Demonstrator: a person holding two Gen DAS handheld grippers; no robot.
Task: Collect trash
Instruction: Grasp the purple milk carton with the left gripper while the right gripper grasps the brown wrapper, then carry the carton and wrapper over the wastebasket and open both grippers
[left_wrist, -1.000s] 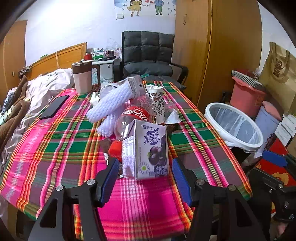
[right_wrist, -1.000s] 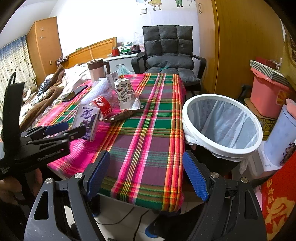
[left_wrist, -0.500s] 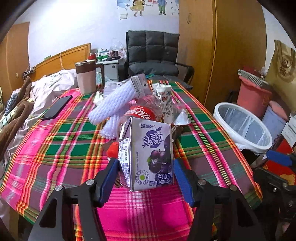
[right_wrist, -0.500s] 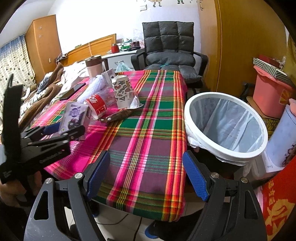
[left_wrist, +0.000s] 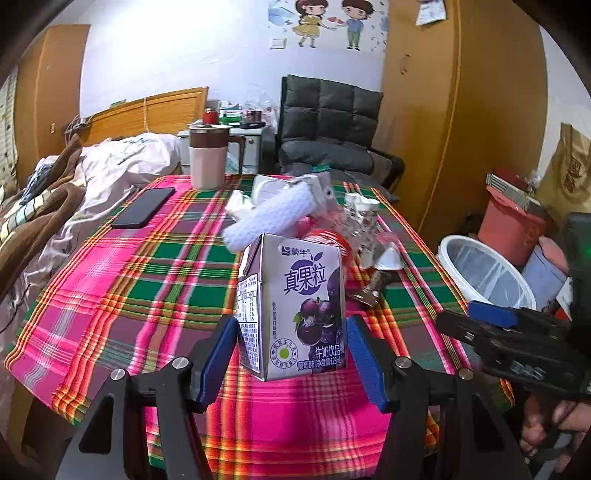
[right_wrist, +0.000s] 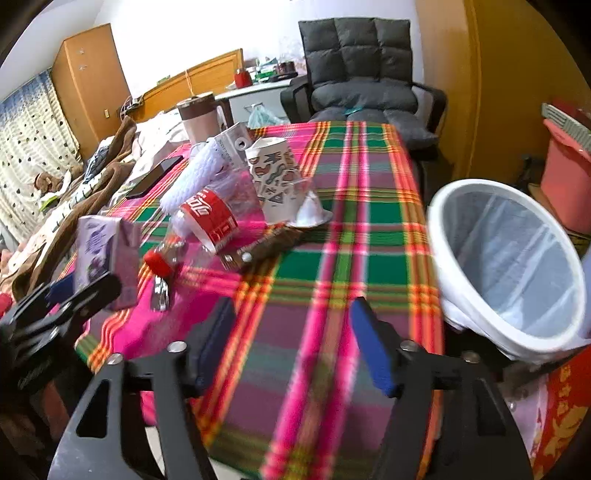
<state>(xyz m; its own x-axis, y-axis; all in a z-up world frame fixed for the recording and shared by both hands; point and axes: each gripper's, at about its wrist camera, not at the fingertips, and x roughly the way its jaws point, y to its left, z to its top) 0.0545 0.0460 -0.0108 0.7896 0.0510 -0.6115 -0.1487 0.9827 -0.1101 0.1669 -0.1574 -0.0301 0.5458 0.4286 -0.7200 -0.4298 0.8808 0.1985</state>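
A purple drink carton (left_wrist: 295, 306) stands on the plaid tablecloth (left_wrist: 140, 266), between the blue pads of my open left gripper (left_wrist: 290, 354); I cannot tell whether the pads touch it. The carton also shows in the right wrist view (right_wrist: 99, 254). Behind it lie a clear plastic bottle with a red label (right_wrist: 207, 218), a white foam sleeve (left_wrist: 273, 214), a patterned paper cup (right_wrist: 275, 181) and a brown wrapper (right_wrist: 266, 245). My right gripper (right_wrist: 295, 347) is open and empty over the near table edge. A white bin with a liner (right_wrist: 513, 258) stands right of the table.
A pink mug with a brown lid (left_wrist: 207, 157) and a black phone (left_wrist: 144, 206) sit at the table's far left. A grey chair (left_wrist: 328, 133) stands behind the table. A bed with blankets (left_wrist: 55, 199) lies left. Red and blue containers (left_wrist: 517, 225) stand beyond the bin.
My left gripper has moved forward so the carton sits deeper between its pads. My right gripper has moved forward and left over the table edge. The trash pile has not moved.
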